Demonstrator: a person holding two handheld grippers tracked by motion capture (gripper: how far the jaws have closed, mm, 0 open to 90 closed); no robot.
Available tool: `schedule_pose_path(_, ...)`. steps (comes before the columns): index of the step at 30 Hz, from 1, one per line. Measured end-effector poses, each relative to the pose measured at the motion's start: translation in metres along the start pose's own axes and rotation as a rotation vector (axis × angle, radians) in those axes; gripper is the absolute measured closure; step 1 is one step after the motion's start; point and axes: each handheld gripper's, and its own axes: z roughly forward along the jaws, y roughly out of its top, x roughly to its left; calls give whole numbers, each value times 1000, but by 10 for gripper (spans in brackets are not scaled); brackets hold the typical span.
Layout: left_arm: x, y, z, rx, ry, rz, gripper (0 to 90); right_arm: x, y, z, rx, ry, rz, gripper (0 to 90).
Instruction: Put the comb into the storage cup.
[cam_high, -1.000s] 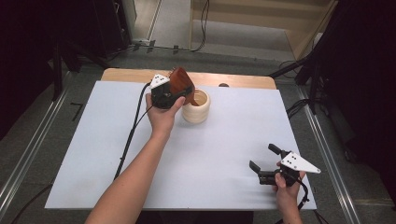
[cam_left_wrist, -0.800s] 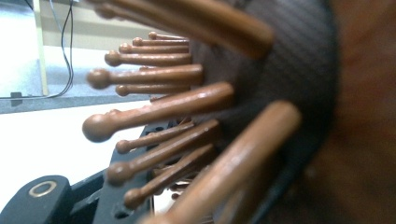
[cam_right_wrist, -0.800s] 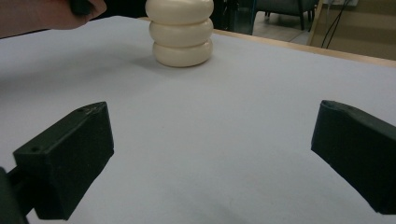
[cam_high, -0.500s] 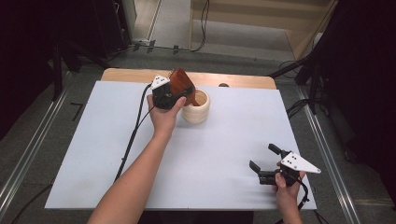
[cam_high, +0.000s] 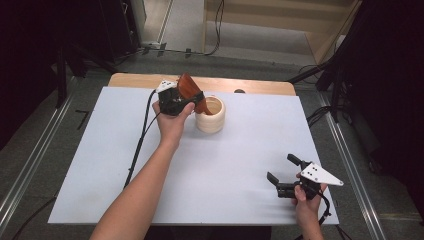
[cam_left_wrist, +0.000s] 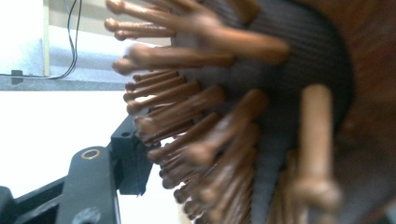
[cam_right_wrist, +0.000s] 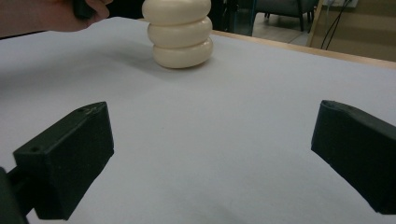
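My left gripper (cam_high: 192, 102) jaws have just been opening around the brown wooden-bristled hairbrush (cam_high: 189, 90), probably released into the cream ribbed holder (cam_high: 211, 115); right gripper (cam_high: 286, 176) idles wide.

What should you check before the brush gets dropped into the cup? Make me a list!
1. Hairbrush over the cream holder: ok, handle end dips inside.
2. Left gripper letting go: ok, its jaws have just been opening, brush between them.
3. Brush fully free of the pads: cannot tell.
4. Holder upright on the table: ok.
5. Right gripper out of the way: ok, open, far from the holder.
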Motion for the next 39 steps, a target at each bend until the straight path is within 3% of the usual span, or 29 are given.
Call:
schedule_pose_path(4, -1, 0, -1, 3, 7, 7, 274, 0, 0, 0, -1, 1, 1, 0)
schedule_pose_path(10, 0, 3, -4, 2, -5, -7, 148, 0, 0, 0, -1, 1, -1, 0)
schedule_pose_path(26, -1, 1, -7, 7, -37, 12, 126, 1, 0, 0, 3, 1, 0, 0)
schedule_pose_path(30, -2, 1, -10, -3, -44, 13, 81, 1, 0, 0, 3, 1, 0, 0)
schedule_pose_path(35, -3, 1, -14, -8, -60, 39, 0, 1, 0, 0, 3, 1, 0, 0)
schedule_pose_path(39, -6, 0, -19, -16, -69, 66, 0, 1, 0, 0, 2, 2, 0, 0)
